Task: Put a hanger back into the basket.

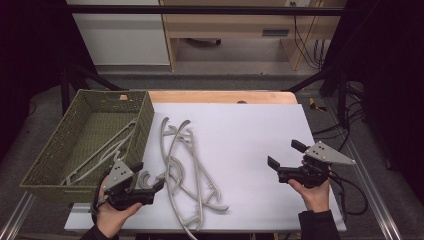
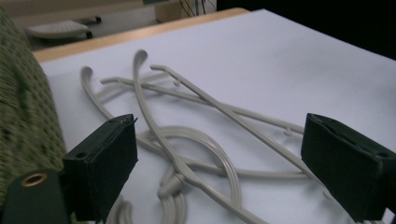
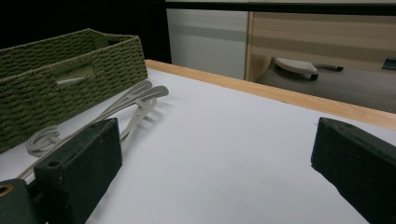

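Note:
A tangle of several grey plastic hangers lies on the white table top, just right of a green woven basket. More grey hangers rest inside the basket. My left gripper is held at the near left beside the pile, open and holding nothing. In the left gripper view the hangers lie between and beyond the spread jaws. My right gripper hovers open over bare table at the right. In the right gripper view, hanger ends lie beside the basket.
The wooden table edge runs along the back. Beyond it stand a white cabinet and a wooden desk. Cables hang off the right side. Bare white surface spreads between the two grippers.

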`<state>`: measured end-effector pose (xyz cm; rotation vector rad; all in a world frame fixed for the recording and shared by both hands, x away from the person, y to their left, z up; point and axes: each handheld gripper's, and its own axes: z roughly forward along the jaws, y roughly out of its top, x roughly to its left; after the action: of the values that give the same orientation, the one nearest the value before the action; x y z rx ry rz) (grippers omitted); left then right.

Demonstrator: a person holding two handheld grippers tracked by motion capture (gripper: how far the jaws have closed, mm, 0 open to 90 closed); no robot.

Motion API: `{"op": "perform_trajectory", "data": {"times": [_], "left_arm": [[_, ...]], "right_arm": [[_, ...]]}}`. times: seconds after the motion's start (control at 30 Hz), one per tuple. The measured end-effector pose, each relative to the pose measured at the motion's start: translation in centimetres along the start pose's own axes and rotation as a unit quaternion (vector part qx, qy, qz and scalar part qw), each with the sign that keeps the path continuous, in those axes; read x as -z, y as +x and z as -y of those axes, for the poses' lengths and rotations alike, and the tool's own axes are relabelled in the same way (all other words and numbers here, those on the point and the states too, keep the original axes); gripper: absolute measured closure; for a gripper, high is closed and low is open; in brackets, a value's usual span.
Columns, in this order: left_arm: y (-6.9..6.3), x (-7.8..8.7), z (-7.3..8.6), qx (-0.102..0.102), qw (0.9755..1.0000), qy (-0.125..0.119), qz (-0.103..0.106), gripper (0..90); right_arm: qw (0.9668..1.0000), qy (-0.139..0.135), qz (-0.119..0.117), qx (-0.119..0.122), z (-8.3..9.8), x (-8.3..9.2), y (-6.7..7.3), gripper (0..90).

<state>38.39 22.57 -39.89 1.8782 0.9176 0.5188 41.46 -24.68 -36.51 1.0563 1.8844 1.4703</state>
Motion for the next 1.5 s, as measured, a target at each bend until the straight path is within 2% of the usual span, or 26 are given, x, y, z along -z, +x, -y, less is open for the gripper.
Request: {"op": "perform_trajectory", "data": {"times": [0.07,0.1,0.17,0.2,0.23,0.33,0.4,0.57,0.67,0.77,0.8,0.9,0.93,1.07,1.17,1.2,1.33,1.5], "left_arm": [[-0.4,-0.5,0.5,-0.004,0.9999,0.016,0.001,12.9],[-0.4,-0.5,0.5,-0.004,0.9999,0.016,0.001,13.6],[-0.9,-1.2,1.3,-0.004,0.9993,0.036,0.006,15.3],[-0.9,-1.2,1.3,-0.004,0.9993,0.036,0.006,16.0],[-1.3,-1.8,1.7,-0.004,0.9985,0.053,0.006,16.6],[-1.7,-2.4,2.3,-0.006,0.9973,0.073,0.008,19.5],[-1.9,-3.0,2.7,-0.009,0.9959,0.089,0.005,22.1],[-1.7,-4.3,3.7,0.0,0.9911,0.133,0.004,26.8],[-1.6,-4.8,4.0,0.007,0.9888,0.149,0.003,29.4],[-1.6,-5.2,4.3,0.013,0.9876,0.156,0.004,33.1],[-1.6,-5.6,4.5,0.015,0.986,0.166,0.006,34.2],[-1.6,-6.0,4.5,0.019,0.9846,0.173,0.01,36.5],[-1.7,-6.2,4.5,0.025,0.9848,0.171,0.01,37.1],[-1.7,-6.9,4.6,0.033,0.9813,0.189,0.017,37.5],[-1.6,-6.9,4.5,0.035,0.9808,0.191,0.014,41.0],[-1.5,-6.9,4.4,0.027,0.9797,0.198,0.01,43.4],[-1.4,-7.0,4.2,0.018,0.9795,0.2,0.002,54.0],[-1.0,-7.0,4.1,0.018,0.9789,0.203,0.005,63.6]], "right_arm": [[1.0,0.001,0.001,0.0,0.0,0.0,0.0,2.2],[1.0,0.001,0.001,0.0,0.0,0.0,0.0,2.2],[1.0,0.001,0.0,0.0,0.0,-0.1,0.1,2.2],[1.0,0.002,0.0,0.001,0.0,0.0,0.1,2.2],[1.0,0.002,-0.001,0.002,0.0,-0.1,0.1,2.2],[1.0,0.004,-0.004,0.001,0.1,0.0,0.1,2.3],[1.0,0.003,-0.004,0.0,0.1,0.0,0.2,2.4],[1.0,0.007,-0.006,0.002,0.1,-0.2,0.3,2.4],[1.0,0.008,-0.006,0.001,0.2,-0.2,0.3,2.4],[0.9999,0.008,-0.007,0.001,0.2,-0.3,0.3,2.4],[0.9999,0.008,-0.007,0.0,0.2,-0.3,0.3,2.4],[0.9999,0.009,-0.008,0.001,0.2,-0.3,0.3,2.4],[0.9999,0.009,-0.008,0.001,0.2,-0.3,0.3,2.4],[0.9999,0.009,-0.01,0.0,0.2,-0.3,0.3,2.4],[0.9999,0.008,-0.01,0.0,0.2,-0.3,0.4,2.4],[0.9999,0.008,-0.01,0.0,0.2,-0.4,0.4,2.4],[0.9999,0.009,-0.01,0.0,0.2,-0.4,0.4,2.5],[0.9999,0.008,-0.011,0.001,0.2,-0.4,0.4,2.5]]}}
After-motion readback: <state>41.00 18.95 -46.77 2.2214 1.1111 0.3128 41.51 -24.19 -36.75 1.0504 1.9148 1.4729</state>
